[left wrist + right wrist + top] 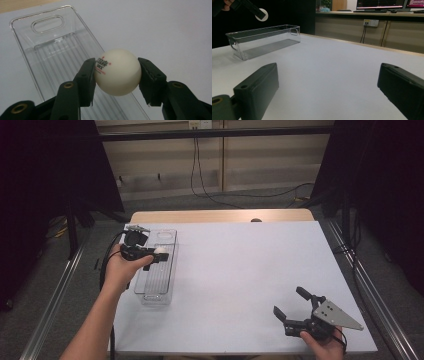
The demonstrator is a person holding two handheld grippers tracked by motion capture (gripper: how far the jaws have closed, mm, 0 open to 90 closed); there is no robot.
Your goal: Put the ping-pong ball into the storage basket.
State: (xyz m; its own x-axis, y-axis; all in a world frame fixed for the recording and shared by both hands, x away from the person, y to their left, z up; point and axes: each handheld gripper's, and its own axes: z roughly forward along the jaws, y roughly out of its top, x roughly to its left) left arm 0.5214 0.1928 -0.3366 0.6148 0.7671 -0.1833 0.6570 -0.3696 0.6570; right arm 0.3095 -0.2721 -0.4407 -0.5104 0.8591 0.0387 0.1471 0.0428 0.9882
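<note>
Your left tool (pixel 117 75) is clamping a white ping-pong ball (pixel 117 72) between its jaws, holding it above the clear plastic bin (pixel 156 270) at the desk's (pixel 240 280) left side. Your right tool (pixel 295 305) is resting wide open, gripping nothing, near the front right corner.

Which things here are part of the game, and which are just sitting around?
Part of the job:
- white ball, pinched in the left gripper
- clear plastic bin, under the ball, nothing in it

Just around:
- right gripper, open, holding nothing, near the table's front corner
- monitors and wall socket in the background
</note>
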